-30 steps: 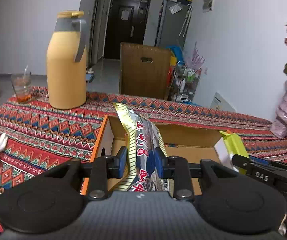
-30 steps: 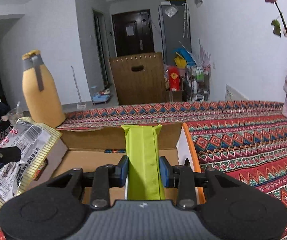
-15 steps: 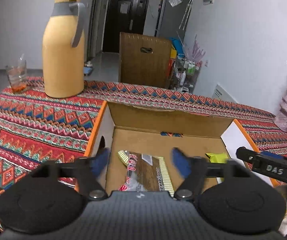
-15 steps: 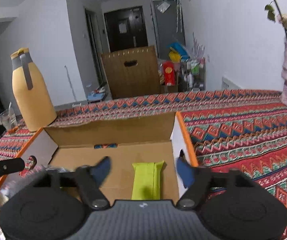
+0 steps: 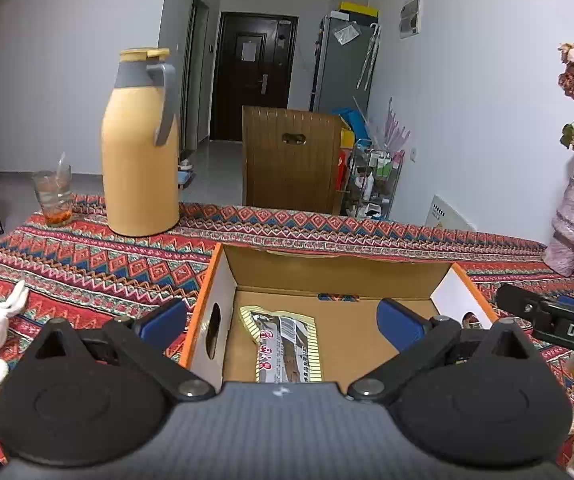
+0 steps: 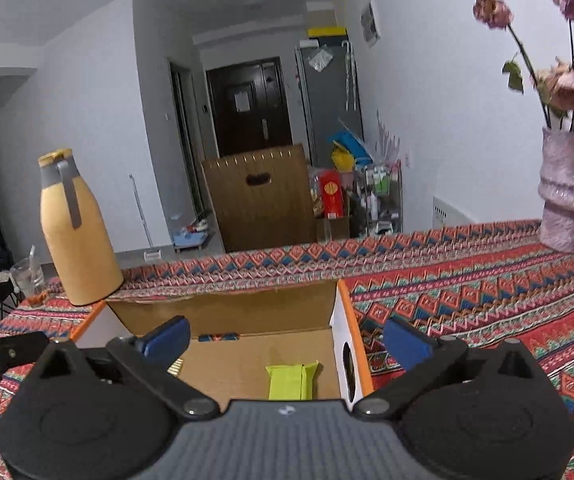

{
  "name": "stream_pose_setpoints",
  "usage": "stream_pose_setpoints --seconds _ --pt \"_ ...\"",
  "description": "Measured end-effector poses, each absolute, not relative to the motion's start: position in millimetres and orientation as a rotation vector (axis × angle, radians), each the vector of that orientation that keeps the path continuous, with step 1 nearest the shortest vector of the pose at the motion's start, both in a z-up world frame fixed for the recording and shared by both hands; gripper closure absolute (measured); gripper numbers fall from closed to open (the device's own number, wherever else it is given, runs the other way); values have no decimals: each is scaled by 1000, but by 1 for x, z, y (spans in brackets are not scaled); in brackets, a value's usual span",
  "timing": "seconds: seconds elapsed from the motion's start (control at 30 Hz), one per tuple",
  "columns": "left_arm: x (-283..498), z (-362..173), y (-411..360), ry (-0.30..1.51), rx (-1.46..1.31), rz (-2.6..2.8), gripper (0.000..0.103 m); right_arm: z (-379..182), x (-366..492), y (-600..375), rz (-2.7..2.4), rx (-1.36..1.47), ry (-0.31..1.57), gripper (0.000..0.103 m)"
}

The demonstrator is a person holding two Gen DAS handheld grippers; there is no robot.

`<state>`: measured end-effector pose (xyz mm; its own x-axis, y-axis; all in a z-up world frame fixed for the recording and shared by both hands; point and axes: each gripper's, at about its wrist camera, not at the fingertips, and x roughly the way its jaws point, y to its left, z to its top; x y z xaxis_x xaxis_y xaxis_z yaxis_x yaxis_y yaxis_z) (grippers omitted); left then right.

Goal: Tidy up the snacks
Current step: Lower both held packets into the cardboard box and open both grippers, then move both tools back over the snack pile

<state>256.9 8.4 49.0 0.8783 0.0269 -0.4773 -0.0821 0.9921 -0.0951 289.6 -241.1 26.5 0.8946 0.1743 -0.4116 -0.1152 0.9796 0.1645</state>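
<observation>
snacks down in the cardboard box (image 5: 223, 276), both of them, lying flat on its floor. left gripper (image 5: 281, 322) hangs over the near edge with its blue fingers (image 5: 397, 322) spreading wide, jaws opening and nothing between the pads; the silver-and-gold snack packet (image 5: 285, 346) with red lettering lies below them, on the left side of the box, well clear of either pad.

right gripper (image 6: 285, 338) does the same on its side: blue fingers (image 6: 167, 338) opening wide, not touching anything, and the lime-green snack pack (image 6: 291, 380) resting on the box floor beneath, near the right wall (the one with the oval hand hole and orange edge).

box sits open on the surface, which wears a red zigzag-patterned tablecloth (image 5: 87, 264). behind the box to the left, a tall yellow thermos jug (image 5: 141, 144) with grey handle stands upright, and a drinking glass (image 5: 53, 194) stands just beside it. far right, a pale purple vase (image 6: 565, 190) of dried pink flowers stands on the cloth. something white shows at the left edge of the left view, too cropped to name.
</observation>
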Motion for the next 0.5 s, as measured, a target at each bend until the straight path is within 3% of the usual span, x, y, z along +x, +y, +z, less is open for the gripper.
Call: stream_pose_setpoints --seconds 0.5 --pt "167 60 7 485 -67 35 0 36 183 -251 185 94 399 0"
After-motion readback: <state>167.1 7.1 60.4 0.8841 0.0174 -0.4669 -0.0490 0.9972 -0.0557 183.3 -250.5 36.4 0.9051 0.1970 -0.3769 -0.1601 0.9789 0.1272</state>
